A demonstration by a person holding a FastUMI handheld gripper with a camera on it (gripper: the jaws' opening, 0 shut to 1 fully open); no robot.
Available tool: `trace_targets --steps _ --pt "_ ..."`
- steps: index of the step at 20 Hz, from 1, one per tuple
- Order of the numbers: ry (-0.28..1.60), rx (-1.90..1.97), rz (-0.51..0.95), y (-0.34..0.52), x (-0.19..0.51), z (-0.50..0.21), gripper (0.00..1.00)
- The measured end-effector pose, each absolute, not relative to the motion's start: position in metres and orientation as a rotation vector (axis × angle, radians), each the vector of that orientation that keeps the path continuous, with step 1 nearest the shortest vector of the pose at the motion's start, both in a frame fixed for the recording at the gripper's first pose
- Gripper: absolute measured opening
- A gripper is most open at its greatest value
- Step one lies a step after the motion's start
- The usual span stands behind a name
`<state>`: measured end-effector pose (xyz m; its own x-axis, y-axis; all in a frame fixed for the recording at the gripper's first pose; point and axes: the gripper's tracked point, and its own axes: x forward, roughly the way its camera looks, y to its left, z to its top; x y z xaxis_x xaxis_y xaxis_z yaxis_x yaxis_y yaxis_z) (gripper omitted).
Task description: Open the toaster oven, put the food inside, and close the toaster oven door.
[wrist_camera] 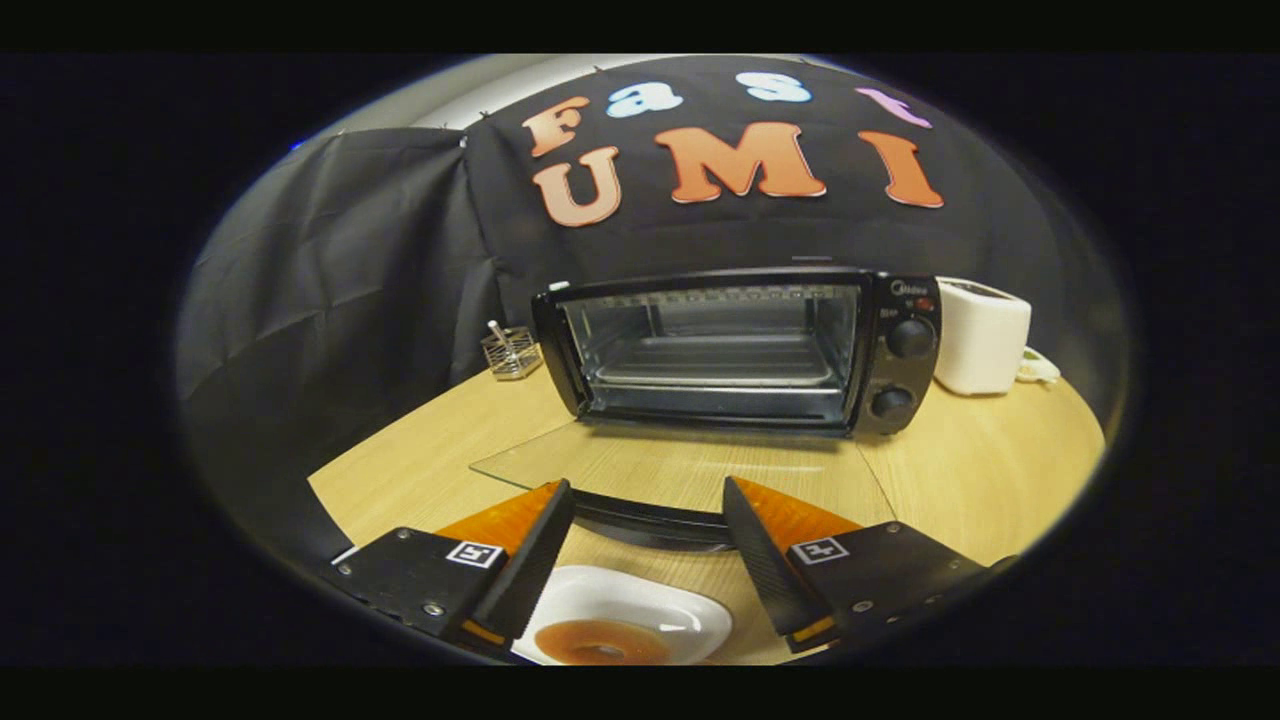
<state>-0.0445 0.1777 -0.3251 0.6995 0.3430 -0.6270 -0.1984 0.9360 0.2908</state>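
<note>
The black toaster oven [740,350] stands on the wooden table beyond my fingers. Its glass door [680,465] is folded down flat toward me, and the cavity with a wire rack [715,360] is open to view. The door's dark handle [650,522] runs across the gap between my fingers. My gripper [646,485] is open with nothing held. Below and between the fingers lies a white plate [690,615] with a round brown piece of food [600,642] on it, close in front of the door's handle.
Two knobs [910,338] sit on the oven's right panel. A white appliance [980,335] stands to the right of the oven, and a small wire holder [512,352] to its left. Bare tabletop [980,480] lies right of the door.
</note>
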Motion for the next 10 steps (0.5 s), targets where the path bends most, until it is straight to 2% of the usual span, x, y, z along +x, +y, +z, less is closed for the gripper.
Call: trace_targets --steps 4,10 --pt "0.843 0.234 0.291 0.178 -0.057 -0.352 0.88" --pt "0.824 0.245 0.266 0.173 -0.053 -0.348 0.82"
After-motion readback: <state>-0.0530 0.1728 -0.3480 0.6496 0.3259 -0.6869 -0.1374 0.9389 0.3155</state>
